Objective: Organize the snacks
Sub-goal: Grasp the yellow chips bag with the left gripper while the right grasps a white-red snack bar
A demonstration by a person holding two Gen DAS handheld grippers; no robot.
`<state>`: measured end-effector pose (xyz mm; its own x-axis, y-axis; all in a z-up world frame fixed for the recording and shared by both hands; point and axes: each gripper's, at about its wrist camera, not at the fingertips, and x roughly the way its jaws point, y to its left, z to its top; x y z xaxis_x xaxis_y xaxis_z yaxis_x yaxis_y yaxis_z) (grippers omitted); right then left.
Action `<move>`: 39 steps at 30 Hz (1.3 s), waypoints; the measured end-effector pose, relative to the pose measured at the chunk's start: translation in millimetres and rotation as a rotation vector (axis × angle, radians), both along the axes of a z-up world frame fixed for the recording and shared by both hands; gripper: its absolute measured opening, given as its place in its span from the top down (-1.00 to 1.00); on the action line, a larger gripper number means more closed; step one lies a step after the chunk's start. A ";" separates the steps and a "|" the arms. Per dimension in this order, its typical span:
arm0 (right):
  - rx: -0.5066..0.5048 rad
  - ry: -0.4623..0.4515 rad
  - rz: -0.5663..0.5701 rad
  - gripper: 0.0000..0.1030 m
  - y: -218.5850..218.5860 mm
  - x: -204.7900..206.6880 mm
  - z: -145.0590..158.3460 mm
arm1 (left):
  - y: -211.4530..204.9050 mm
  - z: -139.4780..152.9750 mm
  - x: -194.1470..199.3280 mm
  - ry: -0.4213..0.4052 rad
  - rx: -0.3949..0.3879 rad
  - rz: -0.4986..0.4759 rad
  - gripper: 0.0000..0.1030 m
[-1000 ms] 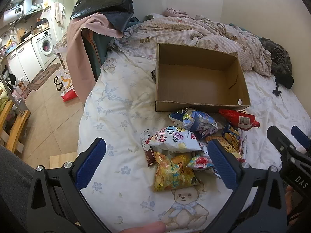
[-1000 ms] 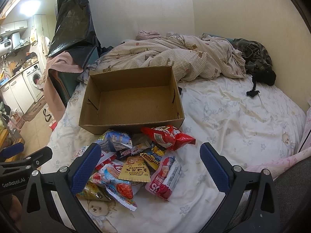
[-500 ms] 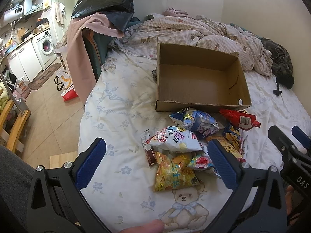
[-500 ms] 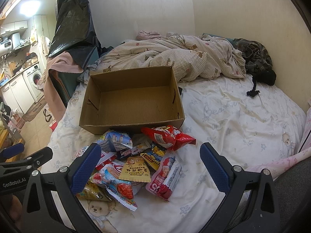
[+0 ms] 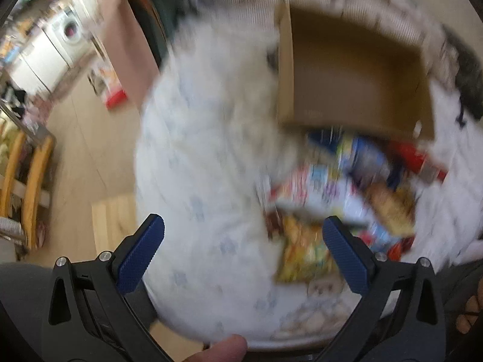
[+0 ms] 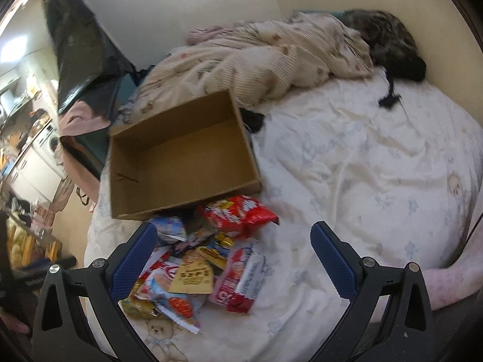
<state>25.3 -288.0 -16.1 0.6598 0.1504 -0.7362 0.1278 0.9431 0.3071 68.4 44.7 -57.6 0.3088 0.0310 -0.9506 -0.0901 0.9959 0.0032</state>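
Right now we hold our left gripper point(image 5: 243, 252) over the near edge of the bed point(image 5: 205, 138), its blue-padded fingers point(image 5: 140, 253) spread wide with nothing between them; that view is badly smeared, so the packets there read only as coloured blurs. Our right gripper point(image 6: 234, 259) is likewise wide apart and holds nothing, hovering above the heap of snacks point(image 6: 205, 256) that lies on the white flowered sheet. The heap sits just in front of the cardboard box point(image 6: 181, 154), touching its near wall, and none of the packets is inside the box. We can pick out a red bag point(image 6: 238, 215) nearest the box's right corner, a pale blue packet point(image 6: 170, 229) to its left, a tan sachet point(image 6: 193, 274) in the middle of the pile, and a pink-and-red pack point(image 6: 241, 277) at the right of the pile. Behind the box a beige checked quilt point(image 6: 256, 57) is bunched up against the wall, with a dark garment point(image 6: 389, 42) beside it in the far corner. Off the bed's left side we see a washing machine point(image 5: 71, 28) across the floor.
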 end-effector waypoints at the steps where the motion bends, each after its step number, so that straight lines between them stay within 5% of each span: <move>1: 0.021 0.020 -0.002 -1.00 -0.7 0.2 -6.3 | -2.0 -10.0 -0.6 0.041 -0.029 -0.003 -1.00; 4: 0.046 0.056 -0.003 -1.00 -1.0 -1.1 -17.3 | -15.4 -49.6 -5.6 0.173 -0.081 -0.038 -0.98; 12: -0.014 0.073 -0.012 -1.00 0.2 -0.2 -20.3 | -49.6 -88.3 0.8 0.256 -0.100 -0.077 -0.90; 15: -0.036 0.165 -0.078 -1.00 -13.3 7.8 -31.7 | -57.5 -98.9 0.6 0.255 -0.101 -0.082 -0.89; 19: 0.127 0.387 -0.125 -0.99 -40.9 24.7 -75.0 | -61.5 -99.2 1.2 0.225 -0.139 -0.086 -0.57; 21: 0.191 0.485 -0.135 -0.47 -44.8 30.2 -97.7 | -65.4 -93.9 3.5 0.222 -0.145 -0.090 -0.53; 24: 0.257 0.568 -0.112 -0.22 -37.3 38.6 -121.8 | -71.8 -89.1 2.3 0.218 -0.170 -0.098 -0.25; 33: 0.126 0.606 -0.026 -0.18 3.9 52.6 -138.7 | -74.5 -74.3 -2.8 0.191 -0.226 -0.087 0.34; 39: 0.100 0.596 -0.047 0.33 0.0 42.4 -139.8 | -68.3 -53.5 -14.6 0.167 -0.220 -0.117 0.49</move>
<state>67.7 -288.0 -155.9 0.1460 0.2184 -0.9649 0.3459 0.9025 0.2566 53.8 -23.6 -111.1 0.1366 -0.2081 -0.9685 0.0092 0.9779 -0.2088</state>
